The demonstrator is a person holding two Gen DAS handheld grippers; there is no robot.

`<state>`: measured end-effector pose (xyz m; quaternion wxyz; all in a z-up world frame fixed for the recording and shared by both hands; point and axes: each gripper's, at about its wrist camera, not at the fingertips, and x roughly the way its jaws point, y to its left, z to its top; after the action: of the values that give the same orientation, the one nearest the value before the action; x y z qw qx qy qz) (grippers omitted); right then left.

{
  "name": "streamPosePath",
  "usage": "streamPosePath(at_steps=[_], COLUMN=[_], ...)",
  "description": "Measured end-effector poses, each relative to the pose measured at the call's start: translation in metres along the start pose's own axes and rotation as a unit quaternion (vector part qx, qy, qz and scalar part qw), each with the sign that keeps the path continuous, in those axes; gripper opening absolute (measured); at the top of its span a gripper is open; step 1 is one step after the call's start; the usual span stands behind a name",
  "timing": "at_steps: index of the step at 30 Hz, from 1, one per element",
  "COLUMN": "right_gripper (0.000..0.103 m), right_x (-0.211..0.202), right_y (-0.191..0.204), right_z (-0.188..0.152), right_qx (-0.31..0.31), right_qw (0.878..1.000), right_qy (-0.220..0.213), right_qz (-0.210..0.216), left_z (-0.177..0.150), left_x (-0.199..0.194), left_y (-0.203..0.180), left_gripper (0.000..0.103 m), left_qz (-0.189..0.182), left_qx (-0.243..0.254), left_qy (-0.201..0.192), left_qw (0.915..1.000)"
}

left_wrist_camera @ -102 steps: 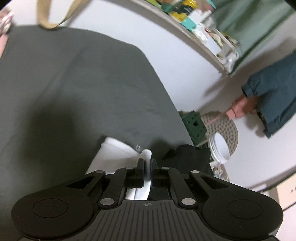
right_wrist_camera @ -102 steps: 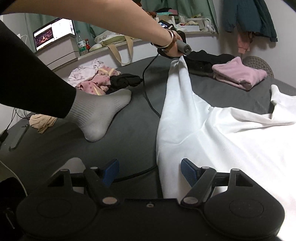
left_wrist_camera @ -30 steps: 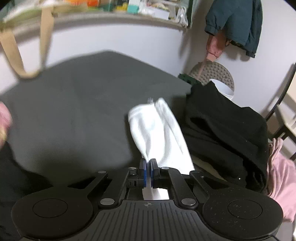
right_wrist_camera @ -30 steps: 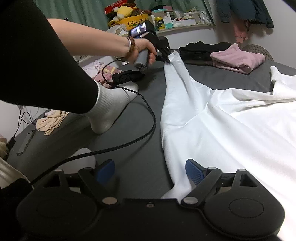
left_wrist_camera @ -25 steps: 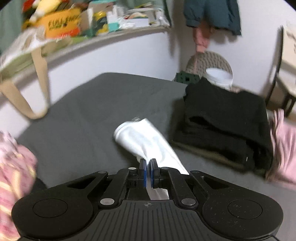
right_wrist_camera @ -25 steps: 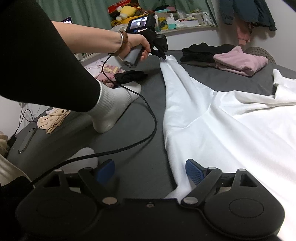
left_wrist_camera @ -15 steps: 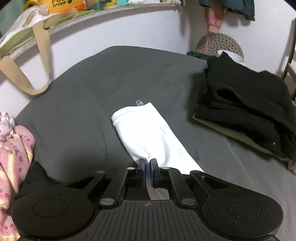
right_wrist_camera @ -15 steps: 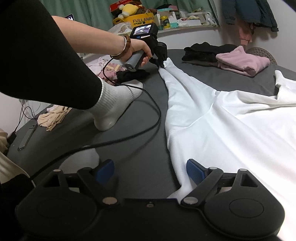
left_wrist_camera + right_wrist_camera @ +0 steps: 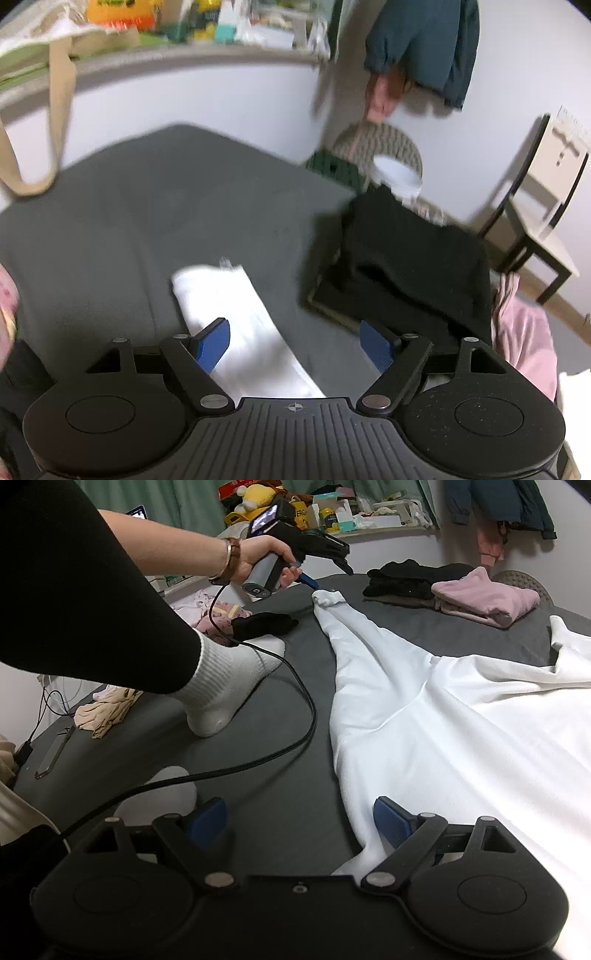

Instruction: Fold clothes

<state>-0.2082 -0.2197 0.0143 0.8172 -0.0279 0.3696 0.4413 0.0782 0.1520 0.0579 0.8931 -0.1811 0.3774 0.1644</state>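
Now | left gripper (image 9: 295,341) spread, hovering over white sleeve (image 9: 236,317) on dark bed (image 9: 155,206) | right gripper (image 9: 299,821) spread, sitting near white garment (image 9: 461,734) hem

A garment (image 9: 461,738) lies spread across the bed (image 9: 288,775), its sleeve (image 9: 347,635) reaching toward the far end. Two folded piles (image 9: 443,587) sit behind it. A socked foot (image 9: 229,679) rests on the bed left of the sleeve.

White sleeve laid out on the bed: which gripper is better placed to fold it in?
Probably left. The left gripper hangs open directly over the white sleeve near its cuff, while the right gripper sits open at the garment's near edge.
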Motion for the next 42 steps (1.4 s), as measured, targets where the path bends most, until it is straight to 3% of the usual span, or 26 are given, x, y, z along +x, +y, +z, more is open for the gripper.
streamPosePath(at_steps=[2,8,12,13,19,29,32,35,39,42], right_gripper=[0.088,0.088,0.089,0.089,0.091,0.092,0.092,0.092,0.092,0.092], right_x=[0.0,0.0,0.0,0.0,-0.001,0.0,0.001,-0.002,-0.012,-0.025], right_y=[0.0,-0.001,-0.001,0.0,-0.001,-0.001,-0.002,-0.002,-0.006,-0.018], right_z=[0.0,-0.001,-0.001,-0.001,-0.003,-0.003,-0.003,0.002,0.017,0.029], right_qx=[0.0,0.001,0.002,0.003,0.003,0.004,0.004,-0.006,-0.019,-0.011], right_qw=[1.0,1.0,1.0,1.0,1.0,1.0,1.0,1.0,0.998,0.994], right_qy=[0.001,0.0,0.001,0.001,0.001,0.004,0.005,-0.004,-0.032,-0.063], right_qz=[0.0,0.0,0.001,0.002,0.003,0.005,0.004,-0.005,-0.046,-0.092], left_z=[-0.005,-0.011,-0.012,-0.012,-0.009,0.0,0.004,0.008,-0.019,-0.052], left_x=[0.008,0.031,0.036,0.037,0.044,0.048,0.033,0.017,-0.028,-0.062], left_y=[-0.009,-0.012,-0.008,-0.008,-0.008,-0.03,-0.025,-0.026,-0.045,-0.072], left_gripper=[0.077,0.041,0.013,0.01,0.002,0.002,0.003,0.004,0.004,0.004], left_qz=[0.018,0.059,0.079,0.079,0.074,0.106,0.085,0.065,-0.031,-0.103], left_qx=[0.006,-0.007,-0.029,-0.029,-0.043,-0.017,-0.044,-0.046,-0.002,0.027], left_qy=[0.015,0.049,0.03,0.027,0.021,-0.018,-0.057,-0.043,-0.011,0.024], left_qw=[0.9997,0.997,0.996,0.9961,0.9961,0.994,0.9938,0.9959,0.9995,0.994])
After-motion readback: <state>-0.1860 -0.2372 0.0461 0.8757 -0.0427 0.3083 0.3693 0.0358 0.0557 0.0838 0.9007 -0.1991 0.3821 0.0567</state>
